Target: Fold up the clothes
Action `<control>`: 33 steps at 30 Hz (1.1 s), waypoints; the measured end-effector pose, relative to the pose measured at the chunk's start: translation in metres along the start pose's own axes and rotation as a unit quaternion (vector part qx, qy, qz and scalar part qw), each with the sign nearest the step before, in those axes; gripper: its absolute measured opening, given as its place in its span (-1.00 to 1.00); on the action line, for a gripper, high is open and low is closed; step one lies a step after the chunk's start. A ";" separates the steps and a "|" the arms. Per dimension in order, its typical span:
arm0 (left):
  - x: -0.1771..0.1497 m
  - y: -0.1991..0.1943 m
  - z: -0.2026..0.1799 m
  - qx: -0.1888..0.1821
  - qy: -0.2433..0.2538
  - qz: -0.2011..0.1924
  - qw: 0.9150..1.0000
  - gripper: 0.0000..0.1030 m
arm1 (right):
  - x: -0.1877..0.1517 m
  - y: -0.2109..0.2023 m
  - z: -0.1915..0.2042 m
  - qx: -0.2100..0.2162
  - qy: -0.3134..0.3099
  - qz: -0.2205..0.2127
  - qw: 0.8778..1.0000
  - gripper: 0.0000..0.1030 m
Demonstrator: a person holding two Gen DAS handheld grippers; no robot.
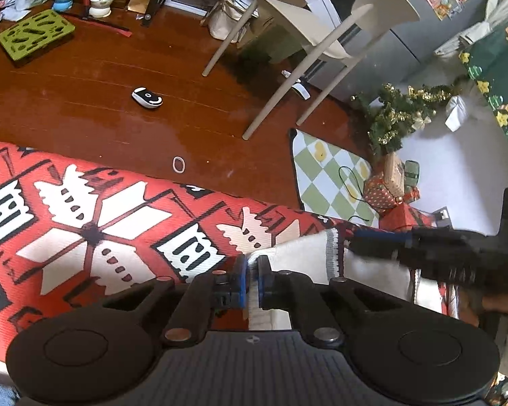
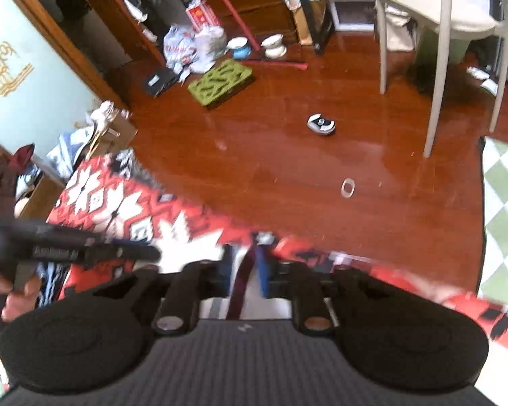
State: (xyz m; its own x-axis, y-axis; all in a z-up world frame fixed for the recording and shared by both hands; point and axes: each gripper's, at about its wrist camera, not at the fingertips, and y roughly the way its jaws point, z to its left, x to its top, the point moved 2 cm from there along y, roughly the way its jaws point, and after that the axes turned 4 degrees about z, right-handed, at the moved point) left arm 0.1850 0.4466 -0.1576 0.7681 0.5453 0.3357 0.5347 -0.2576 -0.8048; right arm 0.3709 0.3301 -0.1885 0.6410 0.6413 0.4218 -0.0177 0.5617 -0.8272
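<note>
The left claw (image 1: pixel 252 279) is pinched nearly closed on the edge of a white knit garment (image 1: pixel 301 260), which lies on a red blanket with white snowflake patterns (image 1: pixel 94 223) spread in the foreground. The right claw (image 2: pixel 245 270) stands narrow around a dark strip of the garment's trim (image 2: pixel 242 279); the blur there hides whether its pads press on it. Beyond the blanket, a computer mouse (image 1: pixel 146 97) sits on the wooden floor (image 1: pixel 84 101).

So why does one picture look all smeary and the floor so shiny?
Right wrist view: the red patterned blanket and left gripper are smeared by motion blur. Left wrist view: sharper, though the right gripper is blurry. Both views: light glares off the wooden floor, and the fisheye bends the edges.
</note>
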 end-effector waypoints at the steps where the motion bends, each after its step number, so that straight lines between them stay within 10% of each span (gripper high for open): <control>1: 0.000 -0.001 0.000 0.002 0.004 0.000 1.000 -0.89 | -0.003 0.002 0.002 -0.001 -0.005 0.008 1.000 -0.48; 5: 0.002 0.001 -0.008 0.017 0.022 -0.005 1.000 -0.89 | -0.005 0.015 0.013 -0.019 -0.036 0.004 0.999 -0.79; 15: 0.006 -0.008 -0.016 0.060 0.052 -0.035 0.996 -0.80 | 0.009 0.004 0.009 -0.044 -0.016 -0.020 0.999 -0.60; 25: -0.042 -0.035 -0.047 -0.035 0.105 0.022 0.994 -0.86 | -0.040 -0.022 0.062 0.001 -0.120 0.020 0.993 -0.72; 33: -0.071 -0.008 -0.052 -0.012 0.100 0.043 0.994 -0.91 | -0.071 -0.002 0.077 -0.018 -0.129 0.043 0.991 -0.84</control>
State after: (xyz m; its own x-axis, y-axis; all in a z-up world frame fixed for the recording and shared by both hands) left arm 0.1447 0.3684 -0.1494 0.8643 0.3523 0.3589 0.4711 -0.3171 -0.8231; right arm 0.2670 0.3238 -0.1881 0.4214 0.8004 0.4264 -0.0332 0.4835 -0.8747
